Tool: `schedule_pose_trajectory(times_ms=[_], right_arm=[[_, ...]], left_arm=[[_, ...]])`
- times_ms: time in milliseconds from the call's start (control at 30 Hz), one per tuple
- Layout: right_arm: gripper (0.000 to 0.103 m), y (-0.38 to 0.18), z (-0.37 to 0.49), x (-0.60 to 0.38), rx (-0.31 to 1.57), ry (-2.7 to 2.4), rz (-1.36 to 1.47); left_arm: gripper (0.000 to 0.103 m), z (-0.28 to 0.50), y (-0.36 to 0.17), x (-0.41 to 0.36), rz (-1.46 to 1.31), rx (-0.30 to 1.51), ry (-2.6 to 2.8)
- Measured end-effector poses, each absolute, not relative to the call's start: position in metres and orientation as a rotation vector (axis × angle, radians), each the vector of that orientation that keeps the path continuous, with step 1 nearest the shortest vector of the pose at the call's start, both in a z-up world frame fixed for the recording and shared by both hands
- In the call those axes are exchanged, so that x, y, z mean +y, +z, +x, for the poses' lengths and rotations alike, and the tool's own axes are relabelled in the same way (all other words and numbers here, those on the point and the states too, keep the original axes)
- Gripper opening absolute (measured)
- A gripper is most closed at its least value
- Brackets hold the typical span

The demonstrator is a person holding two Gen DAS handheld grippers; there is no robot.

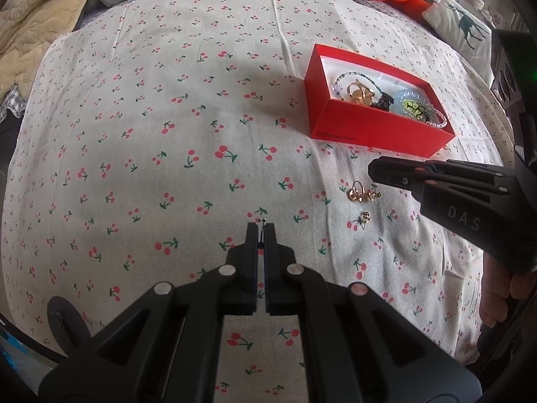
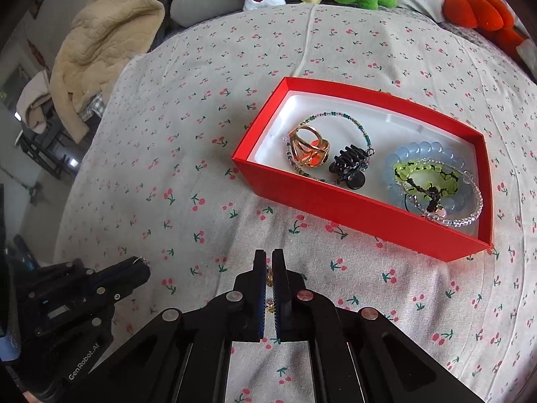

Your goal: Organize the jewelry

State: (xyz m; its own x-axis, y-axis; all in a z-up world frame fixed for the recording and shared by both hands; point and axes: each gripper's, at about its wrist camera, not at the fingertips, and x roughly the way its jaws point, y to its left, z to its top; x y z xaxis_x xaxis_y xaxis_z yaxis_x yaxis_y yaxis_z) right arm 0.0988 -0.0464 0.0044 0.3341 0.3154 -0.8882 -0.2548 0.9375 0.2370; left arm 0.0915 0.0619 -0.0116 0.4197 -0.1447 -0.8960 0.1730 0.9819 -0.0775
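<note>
The left gripper point(image 1: 261, 226) is closed on a thin pin-like earring point(image 1: 262, 220), of which only a small tip is seen between the fingers. The right gripper point(image 2: 268, 257) is nearly closed above two gold earrings point(image 1: 363, 193) and point(image 1: 364, 217) on the cherry-print cloth point(image 1: 167, 117); whether something is pinched cannot be told. Beyond them the red box point(image 2: 362, 215) is placed, in which a gold ring point(image 2: 308, 149), a black hair clip point(image 2: 350, 163) and beaded bracelets point(image 2: 436, 181) are kept.
</note>
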Motion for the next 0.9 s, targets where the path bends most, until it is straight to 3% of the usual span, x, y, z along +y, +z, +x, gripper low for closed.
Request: schedule_pose_trajectory(times_ms=[500,700,833,900], right_arm=[[0.035,-0.014,0.095,-0.02,1.226,0.401,-0.092],[0.034,-0.029,0.103,-0.017,1.255,0.387,-0.097],[0.015,-0.033,0.105,-0.02,1.264,0.365,-0.099],[0.015,-0.032,0.105,-0.021,1.263,0.371,-0.086]], left_arm=[[0.004,0.091,-0.019,0.066,0.036,1.144,-0.182],[0.004,0.09,-0.02,0.068,0.034,1.147,-0.184],[0.004,0.09,-0.021,0.067,0.036,1.15,-0.185],[0.003,0.09,-0.021,0.067,0.035,1.15,-0.184]])
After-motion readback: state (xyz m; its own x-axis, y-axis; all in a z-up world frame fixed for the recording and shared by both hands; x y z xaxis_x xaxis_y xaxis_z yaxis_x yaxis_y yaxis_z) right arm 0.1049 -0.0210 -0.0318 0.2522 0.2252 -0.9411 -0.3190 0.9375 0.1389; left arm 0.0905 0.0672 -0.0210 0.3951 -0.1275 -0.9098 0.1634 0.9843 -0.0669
